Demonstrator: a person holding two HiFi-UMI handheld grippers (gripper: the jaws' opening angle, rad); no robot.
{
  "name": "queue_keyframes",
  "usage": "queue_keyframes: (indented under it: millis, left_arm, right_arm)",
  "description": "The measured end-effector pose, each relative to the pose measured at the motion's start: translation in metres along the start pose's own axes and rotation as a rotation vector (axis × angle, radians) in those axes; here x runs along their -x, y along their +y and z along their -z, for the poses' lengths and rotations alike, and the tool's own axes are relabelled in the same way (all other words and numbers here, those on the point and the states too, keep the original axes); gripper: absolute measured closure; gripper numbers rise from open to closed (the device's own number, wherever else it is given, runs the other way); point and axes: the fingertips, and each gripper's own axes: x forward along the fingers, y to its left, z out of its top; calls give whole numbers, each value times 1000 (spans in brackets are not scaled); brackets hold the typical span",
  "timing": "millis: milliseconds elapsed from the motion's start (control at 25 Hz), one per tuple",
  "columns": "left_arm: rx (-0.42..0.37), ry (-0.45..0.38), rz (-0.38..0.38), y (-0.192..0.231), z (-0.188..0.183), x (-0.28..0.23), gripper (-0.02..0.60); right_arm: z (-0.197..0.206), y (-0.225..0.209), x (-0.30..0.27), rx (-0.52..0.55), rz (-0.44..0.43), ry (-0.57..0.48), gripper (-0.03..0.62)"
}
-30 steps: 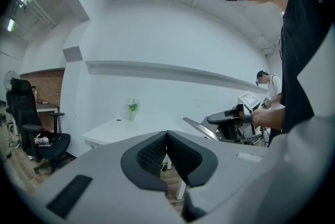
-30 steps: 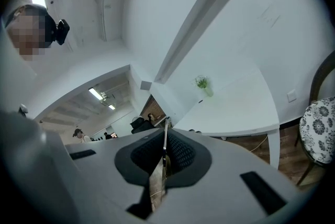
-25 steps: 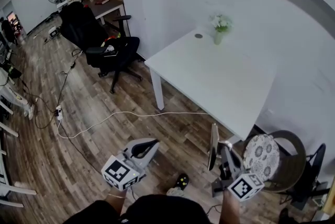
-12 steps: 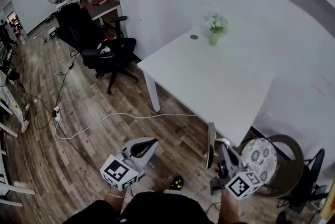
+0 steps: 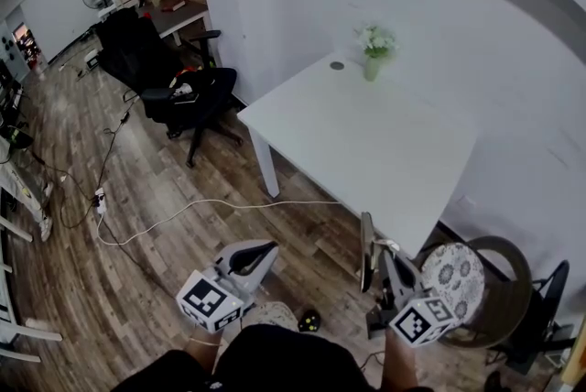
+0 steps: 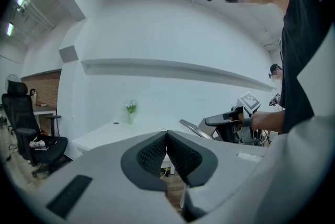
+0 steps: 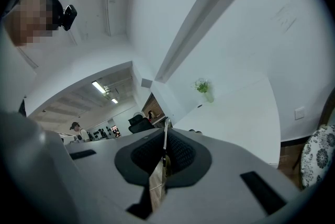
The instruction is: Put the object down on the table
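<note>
My right gripper [image 5: 380, 262] [image 7: 165, 136] is shut on a thin flat panel [image 5: 367, 244] [image 7: 158, 182], held upright and edge-on, low over the wooden floor. The panel's edge also shows in the left gripper view [image 6: 191, 127], just right of the left jaws. The white table [image 5: 366, 134] [image 7: 241, 113] stands ahead, its near corner just beyond the panel. My left gripper [image 5: 259, 253] [image 6: 166, 136] is shut, nothing between its pads, level with the right one and to its left.
A vase of flowers [image 5: 374, 47] and a small round disc [image 5: 337, 65] stand at the table's far side by the wall. A patterned round seat [image 5: 455, 269] is right of my right gripper. A black office chair [image 5: 174, 79] and a floor cable [image 5: 211, 202] lie left.
Both grippers have edged forward toward the table, which now sits a little nearer and further left in the head view. The panel stays gripped.
</note>
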Motion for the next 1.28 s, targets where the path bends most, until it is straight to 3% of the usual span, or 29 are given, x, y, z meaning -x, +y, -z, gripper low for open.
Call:
queue_keyframes:
  millis: [560, 1280]
  left_arm:
    - [4, -17, 63, 17, -6, -49, 583]
    - [8, -21, 204, 115, -24, -163, 583]
  right_arm:
    - [-12, -23, -22, 3, 27, -11, 592]
    - [-48, -74, -137, 32, 148, -12, 592]
